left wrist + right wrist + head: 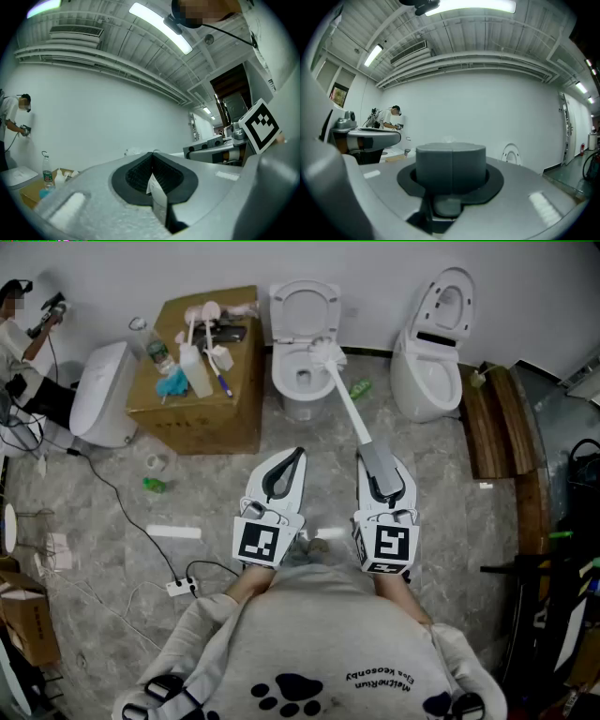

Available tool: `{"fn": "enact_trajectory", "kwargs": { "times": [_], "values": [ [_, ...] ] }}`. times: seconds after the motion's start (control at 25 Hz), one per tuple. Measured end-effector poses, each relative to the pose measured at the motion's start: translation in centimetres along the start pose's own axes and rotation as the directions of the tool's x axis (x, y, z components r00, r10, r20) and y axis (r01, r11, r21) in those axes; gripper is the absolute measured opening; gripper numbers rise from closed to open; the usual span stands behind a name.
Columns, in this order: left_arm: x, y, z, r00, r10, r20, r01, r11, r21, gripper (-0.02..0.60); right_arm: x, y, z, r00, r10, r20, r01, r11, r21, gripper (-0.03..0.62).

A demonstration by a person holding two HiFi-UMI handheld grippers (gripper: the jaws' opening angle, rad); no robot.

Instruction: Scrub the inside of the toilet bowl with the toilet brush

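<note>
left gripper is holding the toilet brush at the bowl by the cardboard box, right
No: the right gripper holds the toilet brush at the toilet bowl by the cardboard box, as the head view shows. The left gripper is shut on nothing.

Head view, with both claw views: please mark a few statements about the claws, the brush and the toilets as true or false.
1. The right claw is shut on the toilet brush. True.
2. The left claw holds a bottle. False: it is shut with nothing in it, and the bottles stand on the cardboard box.
3. The brush head is at the rim of the toilet next to the cardboard box. True.
4. The lid of that toilet is down. False: it stands raised, leaving the bowl open.
</note>
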State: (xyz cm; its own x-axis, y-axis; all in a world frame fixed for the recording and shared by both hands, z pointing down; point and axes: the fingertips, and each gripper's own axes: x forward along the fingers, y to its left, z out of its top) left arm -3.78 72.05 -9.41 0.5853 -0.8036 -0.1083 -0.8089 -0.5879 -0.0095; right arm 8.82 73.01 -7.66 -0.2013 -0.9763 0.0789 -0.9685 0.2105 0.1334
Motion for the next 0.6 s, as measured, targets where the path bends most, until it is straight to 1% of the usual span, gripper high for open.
{"fn": "enact_trajectory", "kwargs": {
  "times": [0.16,0.36,0.48,0.6],
  "values": [
    [0.5,-0.3,0.0,1.000,0.007,0.000,-0.007,1.000,0.013,-0.003,0.0,-1.2,0.2,1.000,0.001,0.015,0.000,1.000,-0.008,0.150],
    [1.4,-0.6,0.1,0.998,0.039,-0.041,-0.038,0.999,0.017,-0.003,-0.4,-2.7,0.3,1.000,-0.008,0.029,0.008,1.000,-0.008,0.150],
    [2.2,-1.4,-0.2,0.999,0.032,-0.022,-0.032,0.999,0.020,-0.003,-0.6,-3.9,0.2,0.999,-0.015,0.038,0.015,1.000,-0.004,0.150],
    [2.9,-2.1,0.2,0.999,0.037,-0.015,-0.037,0.998,0.048,-0.003,-0.3,-4.8,0.6,0.998,-0.009,0.067,0.009,1.000,0.002,0.150]
  ]
}}
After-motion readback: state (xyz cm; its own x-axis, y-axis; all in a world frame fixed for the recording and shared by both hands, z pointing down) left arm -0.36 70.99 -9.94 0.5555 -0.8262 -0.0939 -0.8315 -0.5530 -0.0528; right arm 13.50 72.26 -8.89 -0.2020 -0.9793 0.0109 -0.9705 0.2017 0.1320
